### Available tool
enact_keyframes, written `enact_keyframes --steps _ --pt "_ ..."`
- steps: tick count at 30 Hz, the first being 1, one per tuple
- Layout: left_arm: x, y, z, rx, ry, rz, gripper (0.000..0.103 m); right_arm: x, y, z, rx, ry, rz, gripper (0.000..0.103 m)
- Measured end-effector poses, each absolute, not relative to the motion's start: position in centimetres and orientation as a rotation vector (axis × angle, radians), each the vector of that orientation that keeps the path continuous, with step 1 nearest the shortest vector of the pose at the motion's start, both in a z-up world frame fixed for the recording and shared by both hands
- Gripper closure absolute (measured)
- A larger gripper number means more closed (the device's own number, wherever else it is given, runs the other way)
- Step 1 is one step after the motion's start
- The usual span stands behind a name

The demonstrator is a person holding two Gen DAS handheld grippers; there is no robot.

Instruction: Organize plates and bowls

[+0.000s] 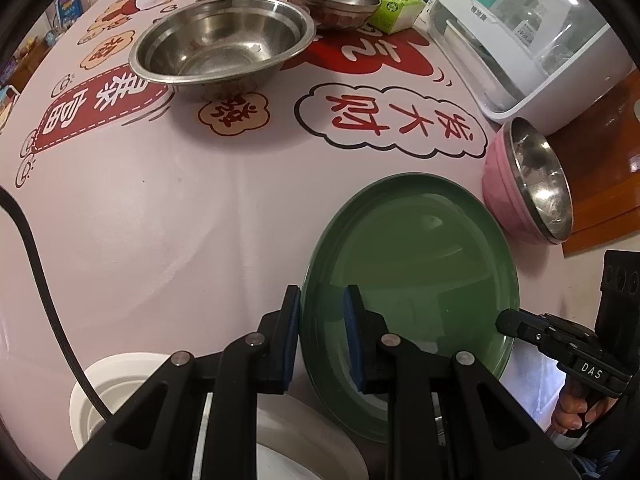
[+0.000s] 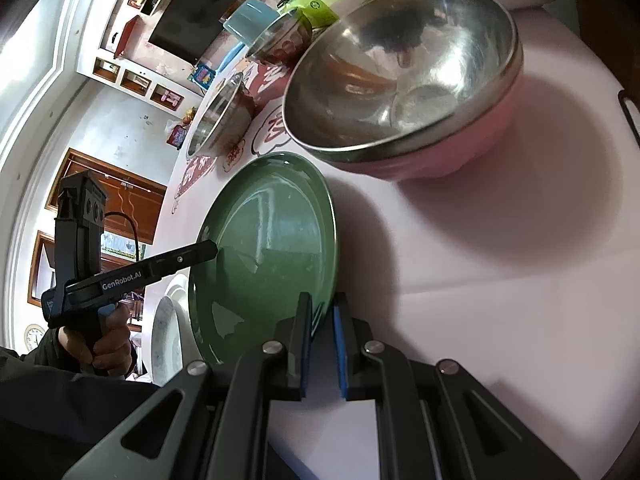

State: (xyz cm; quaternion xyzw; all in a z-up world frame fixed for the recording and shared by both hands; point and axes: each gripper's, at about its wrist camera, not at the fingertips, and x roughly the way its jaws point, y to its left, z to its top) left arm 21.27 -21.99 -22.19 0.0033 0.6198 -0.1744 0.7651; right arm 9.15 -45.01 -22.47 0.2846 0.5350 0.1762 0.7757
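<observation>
Clearly the step in hand is lifting the green plate [image 1: 412, 280]: both grippers hold it by opposite parts of its rim, and it appears raised and tilted above the table [image 1: 160, 220], near the table's right edge. The left gripper [image 1: 322, 334] has its fingers straddling the plate's rim, one blue pad outside and one over the plate's face; a gap remains on the outer side, so a full clamp cannot be confirmed. The right gripper [image 2: 322, 340] has its fingers close together on the rim at the opposite side.

Judged from this, the next move calls for carrying the plate level and setting it onto the white plate [image 1: 312, 448], which lies at the table's near edge just below the left gripper; both grips must stay matched so the plate does not twist.

Left wrist view: shows the large steel bowl [image 1: 222, 40] and a smaller steel bowl [image 1: 332, 0] toward the far edge, a white bowl [image 1: 116, 384] at the near left corner, and the pink bowl [image 1: 528, 188] at the right edge, well apart from the steel bowls.

Right wrist view: shows the pink bowl's steel lining and the left gripper's tip touching the plate's far rim, which the other view cannot resolve.
</observation>
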Motion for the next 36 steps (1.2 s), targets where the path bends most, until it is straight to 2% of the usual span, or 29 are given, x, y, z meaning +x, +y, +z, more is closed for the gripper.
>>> enact_keyframes --steps 36 --pt "11.5 -15.6 -14.6 -0.187 1.097 -0.238 0.083 8.1 -40.3 -17.4 0.414 1.077 0.571 0.093"
